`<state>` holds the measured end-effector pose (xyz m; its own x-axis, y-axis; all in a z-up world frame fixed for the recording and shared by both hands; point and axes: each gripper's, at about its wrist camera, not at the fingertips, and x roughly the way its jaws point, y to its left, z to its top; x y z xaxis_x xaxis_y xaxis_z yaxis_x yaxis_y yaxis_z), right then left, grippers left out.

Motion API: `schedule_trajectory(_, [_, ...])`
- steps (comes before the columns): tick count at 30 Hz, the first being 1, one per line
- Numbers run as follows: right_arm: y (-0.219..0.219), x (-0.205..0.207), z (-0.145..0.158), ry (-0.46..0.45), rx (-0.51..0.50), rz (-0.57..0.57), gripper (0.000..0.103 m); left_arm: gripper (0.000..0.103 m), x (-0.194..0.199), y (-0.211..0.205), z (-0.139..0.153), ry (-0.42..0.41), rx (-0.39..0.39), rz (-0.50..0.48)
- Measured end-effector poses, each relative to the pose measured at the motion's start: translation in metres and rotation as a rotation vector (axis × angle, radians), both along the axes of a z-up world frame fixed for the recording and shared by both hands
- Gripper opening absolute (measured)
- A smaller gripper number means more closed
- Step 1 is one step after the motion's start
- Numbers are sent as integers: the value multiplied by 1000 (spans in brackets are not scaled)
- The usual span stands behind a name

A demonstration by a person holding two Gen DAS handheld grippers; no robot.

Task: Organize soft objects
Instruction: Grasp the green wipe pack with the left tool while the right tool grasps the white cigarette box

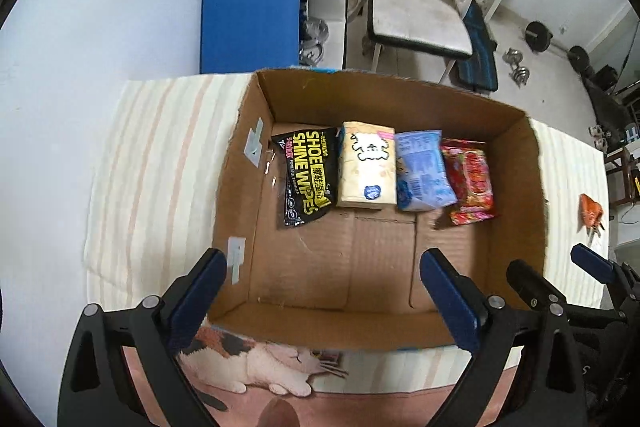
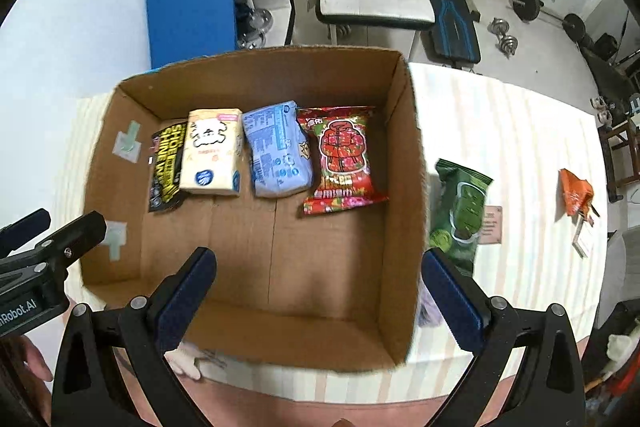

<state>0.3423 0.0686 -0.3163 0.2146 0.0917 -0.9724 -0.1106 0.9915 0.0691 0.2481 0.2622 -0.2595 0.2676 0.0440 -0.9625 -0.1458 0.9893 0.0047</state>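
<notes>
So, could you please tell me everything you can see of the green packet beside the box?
The green packet is a soft, glossy plastic pouch with crimped ends and a darker coat-shaped picture printed on its face. It lies flat on the striped tablecloth, just outside the right wall of the cardboard box, partly overlapping a small pinkish card. Nothing grips it.

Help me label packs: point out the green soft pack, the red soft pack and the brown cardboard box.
green soft pack (image 2: 460,205), right wrist view, printed front
red soft pack (image 2: 342,159), right wrist view, centre print
brown cardboard box (image 2: 404,163), right wrist view, right wall
</notes>
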Motion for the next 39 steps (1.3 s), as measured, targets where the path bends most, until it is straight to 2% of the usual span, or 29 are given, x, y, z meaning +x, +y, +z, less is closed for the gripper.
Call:
schedule_trajectory(3, [-7,-16,17,-27,18,5,103,99,-14,-8,18,-38,7,-15])
schedule_trajectory(9, [-19,-34,42,-53,75,12,103,99,-25,-25,41,-60,-2,-34])
schedule_trajectory(13, [-40,-37,50,-58,138,-24,103,99,-24,-52,60,-86,60,-72])
schedule_trajectory(17, [-94,-44,58,-79,210,-86,103,99,-10,-105,76,-113,100,-153])
schedule_trajectory(20, [-149,-45,61,-89,219,-154,103,99,11,-156,71,-89,90,-240])
schedule_trajectory(24, [-230,-44,49,-48,204,-265,103,99,54,-230,38,37,29,-363])
schedule_trajectory(26, [-270,-43,40,-28,200,-327,103,99,75,-264,15,114,27,-411])
schedule_trajectory(29, [-330,-40,27,-6,169,-399,103,99,105,-310,-30,228,82,-458])
schedule_trajectory(33, [-391,-31,1,30,136,-471,103,99,127,-350,-98,391,166,-504])
schedule_trajectory(36, [-428,-25,-23,69,139,-515,103,99,135,-362,-144,494,243,-514])
schedule_trajectory(39, [-453,-14,-49,112,143,-539,103,99,137,-364,-172,560,258,-489])
